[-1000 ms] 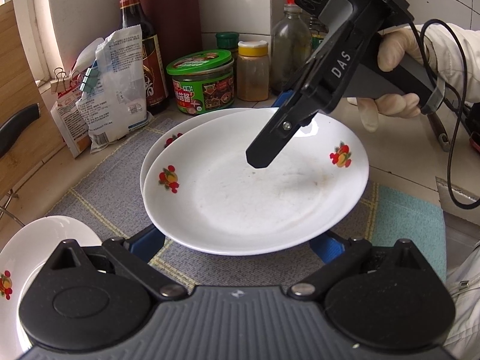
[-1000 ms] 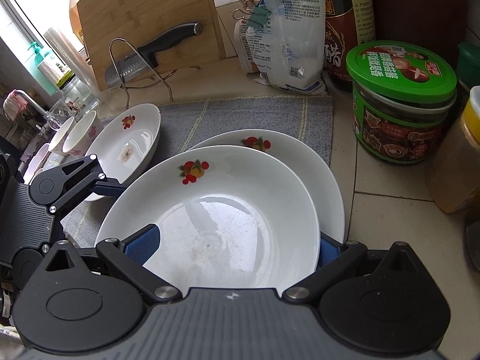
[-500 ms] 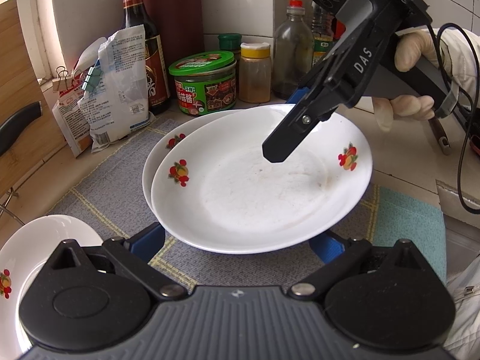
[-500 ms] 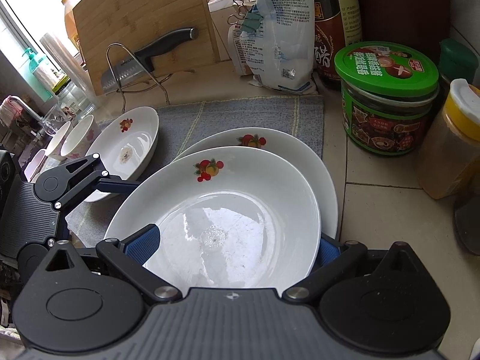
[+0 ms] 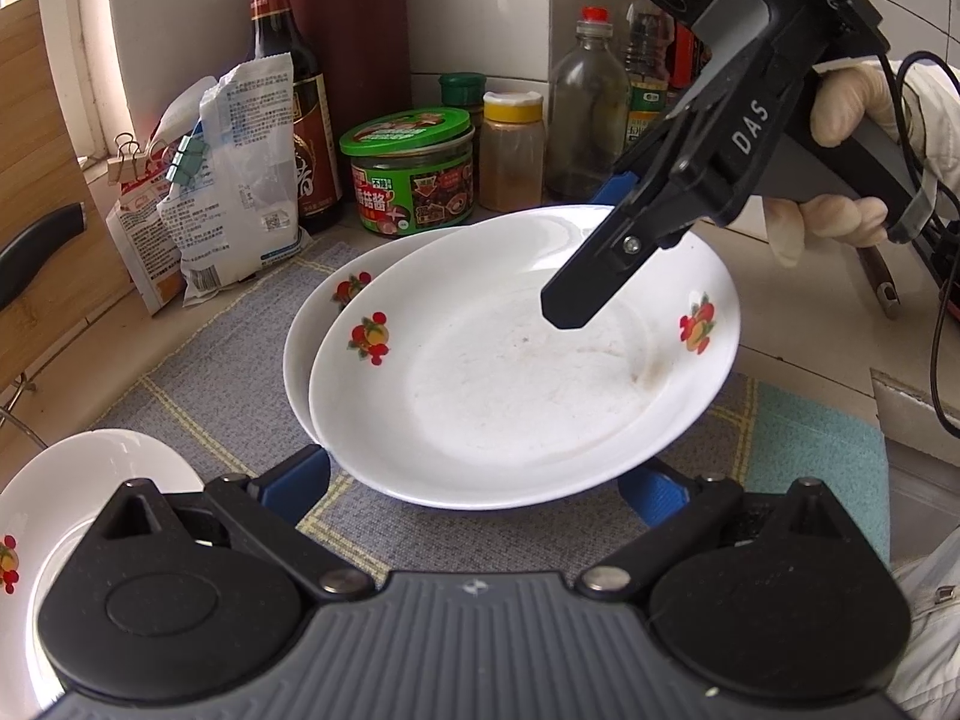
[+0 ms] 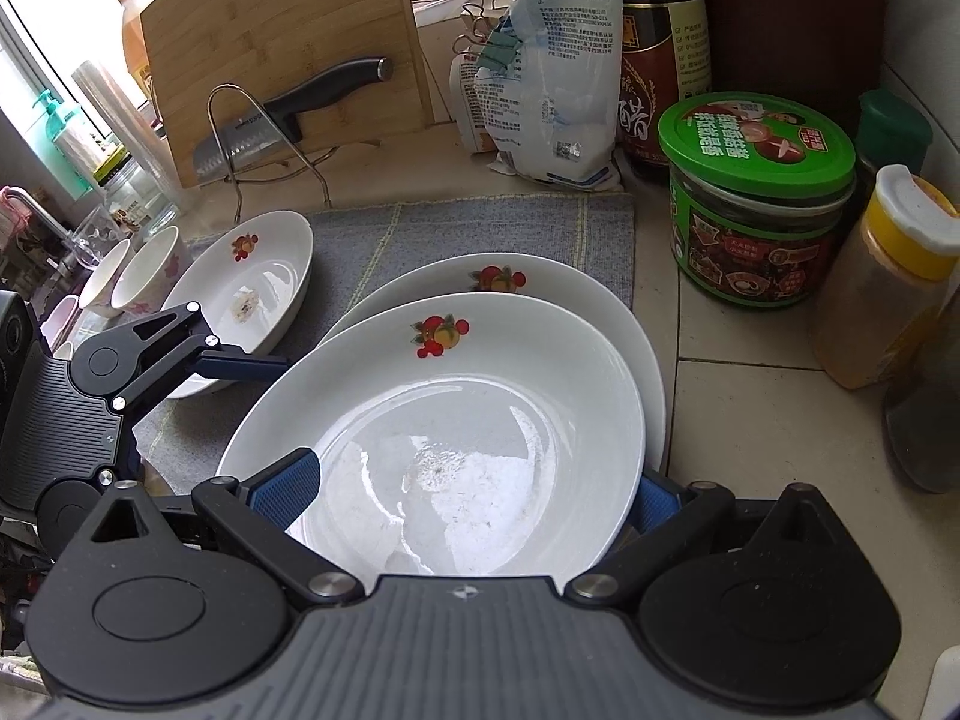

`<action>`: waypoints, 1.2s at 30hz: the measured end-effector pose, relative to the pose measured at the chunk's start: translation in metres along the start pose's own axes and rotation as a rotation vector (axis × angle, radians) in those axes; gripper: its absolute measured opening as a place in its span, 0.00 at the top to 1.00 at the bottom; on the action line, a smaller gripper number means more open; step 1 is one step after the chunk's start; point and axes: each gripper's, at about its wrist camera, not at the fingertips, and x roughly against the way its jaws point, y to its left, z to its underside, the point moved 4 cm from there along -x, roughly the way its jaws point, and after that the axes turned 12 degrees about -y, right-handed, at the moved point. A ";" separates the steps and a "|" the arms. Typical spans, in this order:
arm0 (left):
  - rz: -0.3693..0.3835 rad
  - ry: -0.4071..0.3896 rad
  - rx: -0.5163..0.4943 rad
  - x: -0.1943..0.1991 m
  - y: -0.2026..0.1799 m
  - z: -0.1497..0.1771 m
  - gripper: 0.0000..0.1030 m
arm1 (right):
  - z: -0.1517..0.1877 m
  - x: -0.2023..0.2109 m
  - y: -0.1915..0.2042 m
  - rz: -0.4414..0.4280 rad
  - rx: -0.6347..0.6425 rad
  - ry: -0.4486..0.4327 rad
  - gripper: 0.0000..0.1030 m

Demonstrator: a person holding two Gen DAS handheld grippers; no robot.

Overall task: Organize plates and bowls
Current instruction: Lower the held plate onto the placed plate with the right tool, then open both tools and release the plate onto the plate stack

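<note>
Kitchen counter [image 6: 750, 396]: top plate [image 5: 516, 372] has slid across the lower plate [image 6: 600, 300], seemingly pinched by right tool [image 6: 468, 480]; left tool [image 5: 474, 480] spread beneath.

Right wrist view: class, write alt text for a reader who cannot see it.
A white plate with a fruit motif sits between the right gripper's blue fingers, overlapping a second plate on a grey mat. The left gripper reaches in from the left; jars and a knife stand behind.
</note>
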 end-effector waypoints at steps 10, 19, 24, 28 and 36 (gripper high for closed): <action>0.004 -0.007 0.007 0.004 -0.001 0.000 0.02 | 0.001 0.001 0.003 0.031 0.001 0.004 0.00; 0.007 -0.022 0.006 0.006 -0.001 -0.002 0.02 | 0.001 0.004 0.005 0.066 0.019 0.013 0.00; 0.007 -0.028 0.006 0.007 -0.002 -0.003 0.02 | 0.003 0.005 0.008 0.079 0.030 0.017 0.00; 0.005 -0.034 0.006 0.008 -0.004 -0.003 0.02 | 0.005 0.006 0.011 0.097 0.048 0.024 0.00; 0.001 -0.041 0.018 0.010 -0.004 -0.004 0.02 | 0.011 0.010 0.011 0.117 0.047 0.036 0.00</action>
